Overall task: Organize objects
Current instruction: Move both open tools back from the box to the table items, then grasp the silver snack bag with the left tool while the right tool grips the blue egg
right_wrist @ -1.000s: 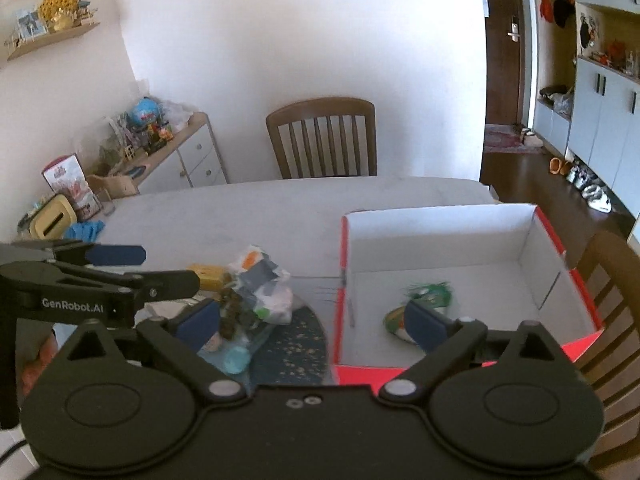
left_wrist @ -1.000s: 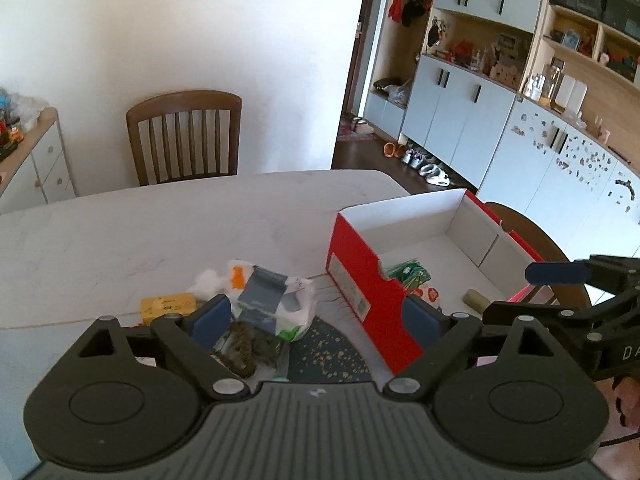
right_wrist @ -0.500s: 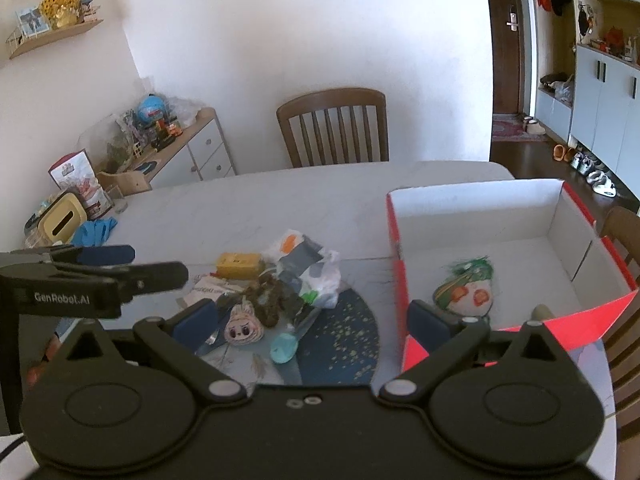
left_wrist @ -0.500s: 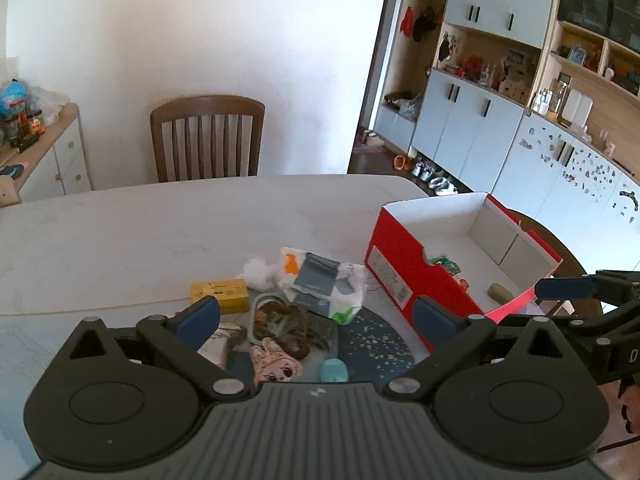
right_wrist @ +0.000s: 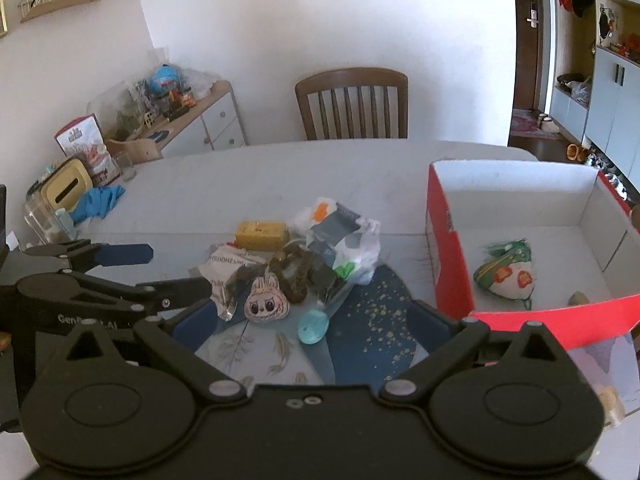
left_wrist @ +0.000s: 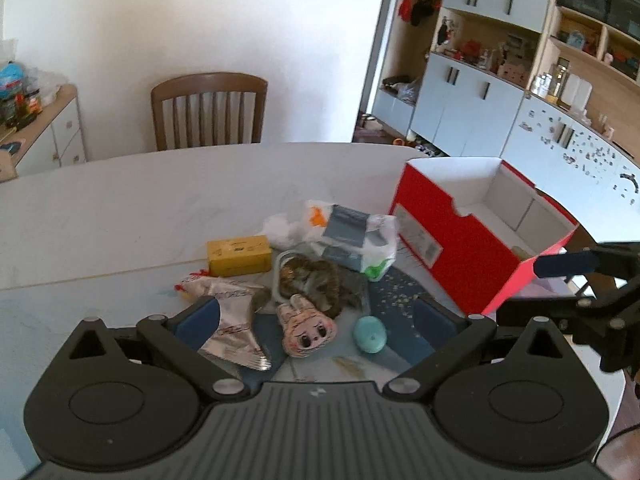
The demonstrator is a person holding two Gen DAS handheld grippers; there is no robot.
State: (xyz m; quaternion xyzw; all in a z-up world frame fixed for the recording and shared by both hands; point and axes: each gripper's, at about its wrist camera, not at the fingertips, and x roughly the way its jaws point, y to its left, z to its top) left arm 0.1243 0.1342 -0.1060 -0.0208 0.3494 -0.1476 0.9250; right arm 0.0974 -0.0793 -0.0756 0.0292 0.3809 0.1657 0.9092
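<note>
A pile of small objects lies on the table: a yellow box [left_wrist: 238, 255] [right_wrist: 262, 235], a silver foil packet [left_wrist: 236, 320], a bunny-face charm [left_wrist: 306, 332] [right_wrist: 267, 305], a teal egg shape [left_wrist: 370, 334] [right_wrist: 313, 326], a brown tangle [right_wrist: 294, 272] and a plastic bag [left_wrist: 352, 236] [right_wrist: 344, 236]. A red open box [left_wrist: 460, 236] [right_wrist: 452, 256] stands to the right and holds a green-and-white pouch [right_wrist: 506, 274]. My left gripper [left_wrist: 314, 320] is open, above the near side of the pile. My right gripper [right_wrist: 312, 328] is open, above the teal egg.
A wooden chair [left_wrist: 208, 110] [right_wrist: 354, 104] stands at the table's far side. A sideboard [right_wrist: 188, 124] with clutter is at the left, cabinets [left_wrist: 480, 100] at the right. A blue cloth [right_wrist: 100, 204] and a yellow container [right_wrist: 64, 190] lie at the table's left end.
Both grippers have drawn back and away from the red box toward the pile; more of the pile now shows between the fingers. Both stay open.
</note>
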